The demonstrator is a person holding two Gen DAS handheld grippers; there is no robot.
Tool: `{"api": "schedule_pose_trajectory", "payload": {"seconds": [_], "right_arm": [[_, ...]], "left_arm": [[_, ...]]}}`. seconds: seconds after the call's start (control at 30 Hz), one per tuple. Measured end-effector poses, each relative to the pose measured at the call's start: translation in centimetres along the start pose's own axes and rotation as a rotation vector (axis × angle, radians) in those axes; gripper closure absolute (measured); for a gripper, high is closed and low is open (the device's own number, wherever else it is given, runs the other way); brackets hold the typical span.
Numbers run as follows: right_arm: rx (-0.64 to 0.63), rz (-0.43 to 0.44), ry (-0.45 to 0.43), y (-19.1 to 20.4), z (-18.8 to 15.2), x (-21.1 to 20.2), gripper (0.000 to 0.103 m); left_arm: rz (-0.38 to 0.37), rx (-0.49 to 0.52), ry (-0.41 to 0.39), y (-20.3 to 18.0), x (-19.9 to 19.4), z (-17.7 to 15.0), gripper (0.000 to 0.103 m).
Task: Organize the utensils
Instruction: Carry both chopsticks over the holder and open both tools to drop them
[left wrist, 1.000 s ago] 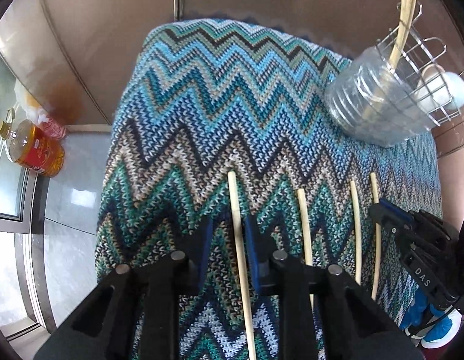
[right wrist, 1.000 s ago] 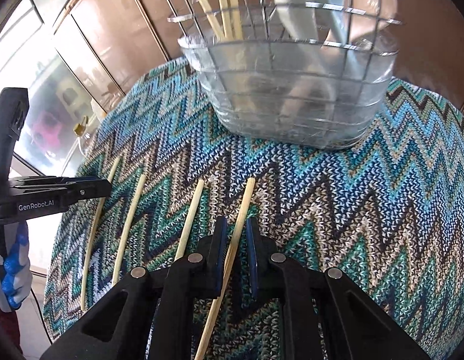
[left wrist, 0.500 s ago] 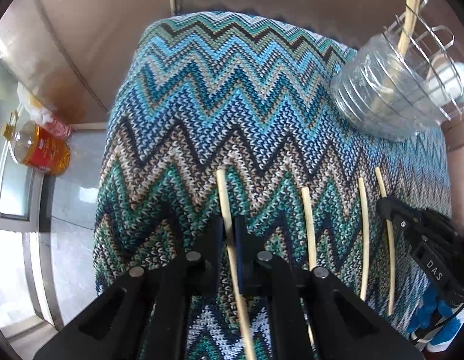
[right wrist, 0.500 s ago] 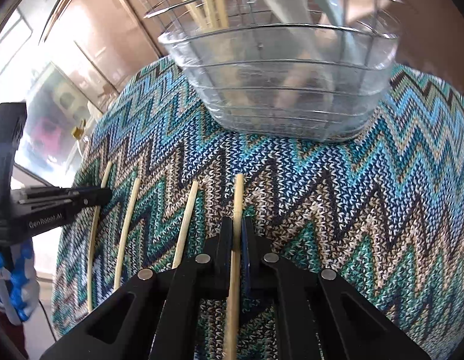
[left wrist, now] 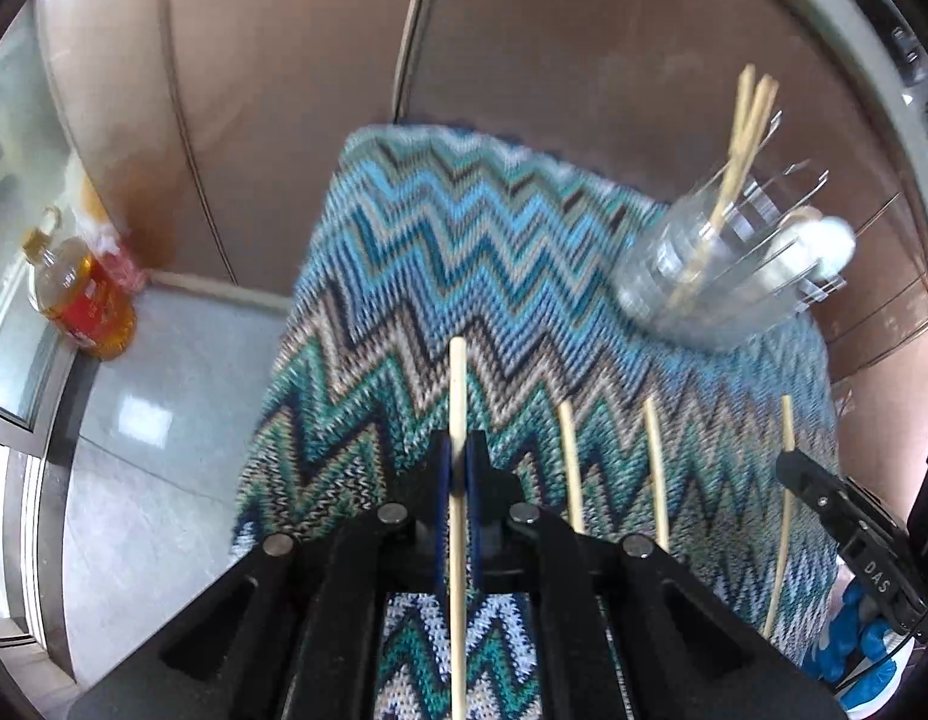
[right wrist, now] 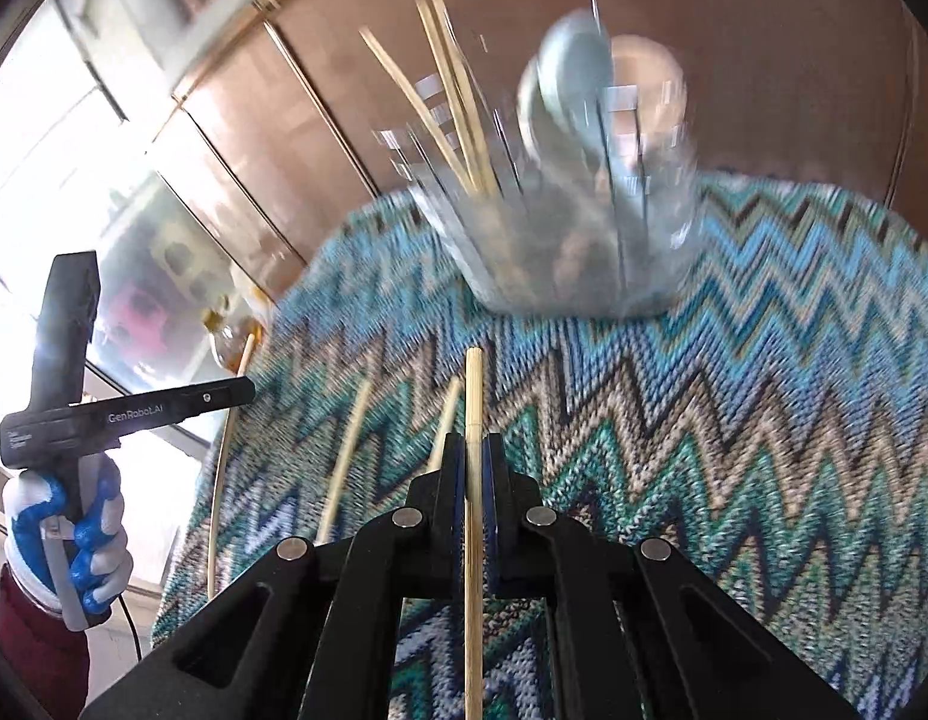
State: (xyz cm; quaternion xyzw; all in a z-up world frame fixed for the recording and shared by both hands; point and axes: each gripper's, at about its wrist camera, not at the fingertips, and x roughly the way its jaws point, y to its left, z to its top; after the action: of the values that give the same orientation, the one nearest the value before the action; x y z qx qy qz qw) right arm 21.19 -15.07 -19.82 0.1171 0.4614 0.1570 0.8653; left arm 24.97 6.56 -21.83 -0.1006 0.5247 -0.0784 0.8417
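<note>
My left gripper (left wrist: 458,450) is shut on a pale wooden chopstick (left wrist: 457,384) and holds it above the zigzag-patterned cloth (left wrist: 440,252). My right gripper (right wrist: 474,450) is shut on another chopstick (right wrist: 473,390), also raised off the cloth. Two chopsticks (left wrist: 568,456) (left wrist: 654,462) lie on the cloth between the grippers. The wire utensil holder (right wrist: 559,240) with a clear liner stands at the far end and holds several chopsticks (right wrist: 458,120) and spoons (right wrist: 574,90); it also shows in the left wrist view (left wrist: 721,276).
A bottle of amber oil (left wrist: 80,294) stands on the tiled floor to the left of the table. Brown cabinet panels (left wrist: 284,90) stand behind the table. The cloth's left edge (left wrist: 266,420) drops off to the floor.
Both grippers closed on their chopsticks and have lifted them off the cloth. The views have pulled back and tilted up, with motion blur.
</note>
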Motion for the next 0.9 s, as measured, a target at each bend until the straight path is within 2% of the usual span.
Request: {"api": "schedule_pose_trajectory", "payload": {"seconds": [0.13, 0.27, 0.3, 0.43, 0.5, 0.6, 0.73, 0.9], "right_arm": [[-0.055, 0.009, -0.207, 1.5, 2.6, -4.5, 0.098], [-0.099, 0.023, -0.427, 3.0, 6.6, -7.9, 0.098], [-0.113, 0.029, -0.491, 3.3, 7.7, -8.6, 0.098], [-0.136, 0.051, -0.683, 3.8, 11.5, -9.6, 0.097], [-0.138, 0.048, -0.745, 3.9, 12.9, -9.2, 0.097], [-0.14, 0.023, -0.8, 3.3, 14.4, -8.2, 0.097], [-0.136, 0.01, -0.818, 2.7, 16.3, -5.0, 0.098], [-0.141, -0.019, -0.816, 1.7, 15.5, -2.7, 0.098]], "left_arm": [[-0.063, 0.013, -0.152, -1.5, -4.5, 1.4, 0.099], [-0.188, 0.029, -0.327, -4.4, -9.0, 4.3, 0.099], [-0.228, 0.033, -0.393, -5.5, -10.3, 5.2, 0.099], [-0.305, 0.027, -0.6, -8.6, -13.2, 8.1, 0.099], [-0.323, 0.012, -0.696, -9.9, -13.5, 9.5, 0.099], [-0.303, -0.005, -0.778, -11.2, -12.0, 11.2, 0.099], [-0.277, -0.028, -0.808, -11.8, -9.1, 12.8, 0.099], [-0.219, -0.029, -0.834, -12.1, -5.9, 12.9, 0.099]]}}
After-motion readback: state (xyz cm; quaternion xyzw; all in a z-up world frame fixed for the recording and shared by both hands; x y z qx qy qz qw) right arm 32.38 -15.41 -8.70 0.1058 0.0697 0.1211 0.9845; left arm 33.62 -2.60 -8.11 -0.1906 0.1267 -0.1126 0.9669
